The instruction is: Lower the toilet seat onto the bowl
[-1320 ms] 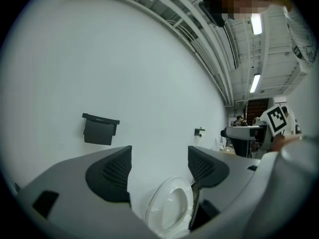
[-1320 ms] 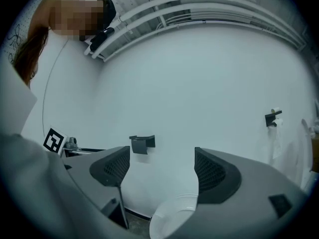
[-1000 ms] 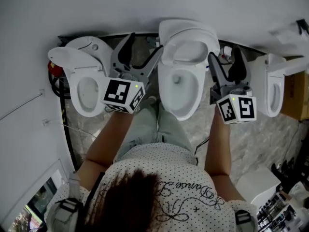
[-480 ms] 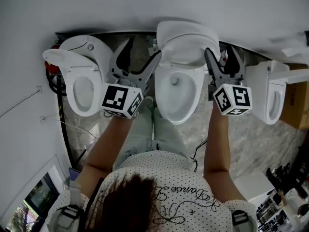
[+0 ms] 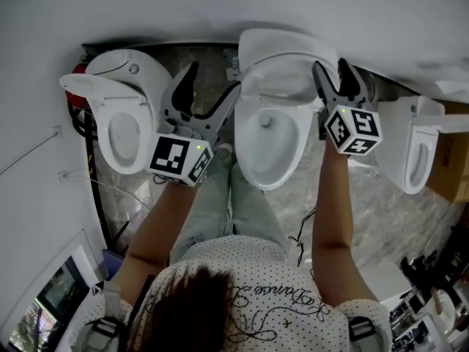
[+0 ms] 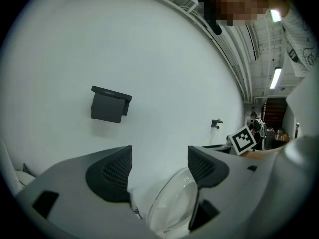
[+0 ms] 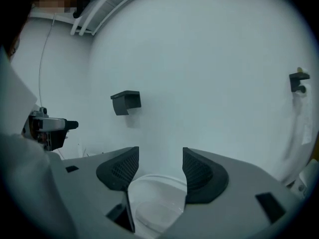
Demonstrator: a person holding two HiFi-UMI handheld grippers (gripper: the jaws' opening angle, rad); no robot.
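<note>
Three white toilets are standing along the wall (image 5: pixel 220 6). The person is facing the middle toilet (image 5: pixel 272 152) at twelve o'clock, with the left toilet (image 5: pixel 121 134) at ten o'clock and the right toilet (image 5: pixel 410 152) at two o'clock. The toilet seat (image 5: pixel 282 75) is standing raised at the back of the middle bowl, leaning toward the wall and not yet down on the rim.

The right gripper (image 5: pixel 331 68) is hanging just beside the seat's three o'clock edge. Its jaws have just been closing but are standing apart and pressing on nothing, with a white curve (image 7: pixel 157 188) of toilet showing low in the gap.

The left gripper (image 5: pixel 212 79) is hanging at the bowl's nine o'clock, between the middle and left toilets. Its jaws are spread wide and gripping nothing. A dark box (image 6: pixel 109 104) is hanging on the wall beyond them.
</note>
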